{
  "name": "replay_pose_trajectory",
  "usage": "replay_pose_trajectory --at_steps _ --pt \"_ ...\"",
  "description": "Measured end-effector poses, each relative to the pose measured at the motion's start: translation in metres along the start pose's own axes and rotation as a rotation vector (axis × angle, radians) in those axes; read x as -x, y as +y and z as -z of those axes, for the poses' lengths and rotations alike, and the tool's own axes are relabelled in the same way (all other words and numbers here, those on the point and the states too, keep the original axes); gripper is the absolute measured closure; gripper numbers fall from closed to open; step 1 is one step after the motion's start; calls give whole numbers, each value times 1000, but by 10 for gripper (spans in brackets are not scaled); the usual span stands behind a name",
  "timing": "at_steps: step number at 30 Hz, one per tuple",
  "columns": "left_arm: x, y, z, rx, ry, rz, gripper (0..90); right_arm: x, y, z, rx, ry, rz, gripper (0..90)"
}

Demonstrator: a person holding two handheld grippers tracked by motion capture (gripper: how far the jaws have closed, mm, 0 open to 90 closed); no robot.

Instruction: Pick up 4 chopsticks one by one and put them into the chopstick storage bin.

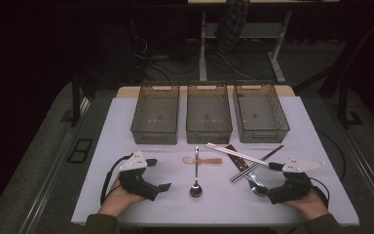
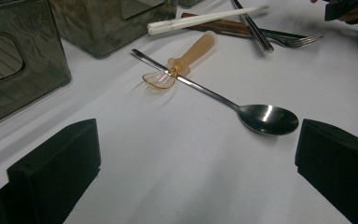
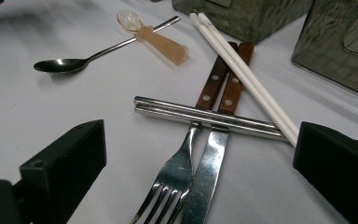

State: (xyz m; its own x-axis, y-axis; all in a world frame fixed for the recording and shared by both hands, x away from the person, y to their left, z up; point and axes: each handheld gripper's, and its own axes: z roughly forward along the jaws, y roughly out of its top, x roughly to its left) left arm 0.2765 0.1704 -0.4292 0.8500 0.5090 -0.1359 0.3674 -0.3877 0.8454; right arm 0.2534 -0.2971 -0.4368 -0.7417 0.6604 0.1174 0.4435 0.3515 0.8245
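Note:
My left gripper [image 1: 158, 174] [image 2: 200, 158] rests on the white table [image 1: 126, 122] at the front left, jaws wide open with only bare tabletop between them. Just ahead of it lies a steel spoon [image 1: 196, 171] [image 2: 261, 116], its handle crossing a small amber plastic spoon [image 1: 202, 160] [image 2: 186, 58]. At the front right my right gripper [image 1: 267, 178] [image 3: 203, 154] is open too. A fork [image 3: 179, 172] and a knife [image 3: 209, 163] with wooden handles lie before its jaws, under steel chopsticks [image 1: 256, 163] [image 3: 205, 115] and white chopsticks [image 1: 229, 152] [image 3: 242, 70].
Three grey mesh baskets stand in a row at the back of the table: left [image 1: 155, 113], middle [image 1: 208, 112], right [image 1: 260, 111]. A hand holds each gripper near the front edge. Cables and table legs lie on the dark floor beyond.

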Motion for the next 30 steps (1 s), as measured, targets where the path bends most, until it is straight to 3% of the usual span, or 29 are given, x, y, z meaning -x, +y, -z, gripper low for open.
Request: replay_pose_trajectory --at_steps 15,18,23,24,25,30 --pt "0 0 0 7 -7 9 0 8 12 4 -30 -22 4 24" --pt "0 1 -1 3 -13 11 0 12 16 4 -40 -20 9 79" --pt "0 2 -3 10 -20 14 0 17 20 1 -62 -32 10 82" --pt "-1 2 -3 5 -20 12 0 21 23 -1 -72 -29 13 195" --pt "-1 1 -3 3 -21 12 0 23 25 -2 -72 -12 22 228" --pt "0 2 -2 7 -27 10 0 28 33 -9 -89 -14 28 260"
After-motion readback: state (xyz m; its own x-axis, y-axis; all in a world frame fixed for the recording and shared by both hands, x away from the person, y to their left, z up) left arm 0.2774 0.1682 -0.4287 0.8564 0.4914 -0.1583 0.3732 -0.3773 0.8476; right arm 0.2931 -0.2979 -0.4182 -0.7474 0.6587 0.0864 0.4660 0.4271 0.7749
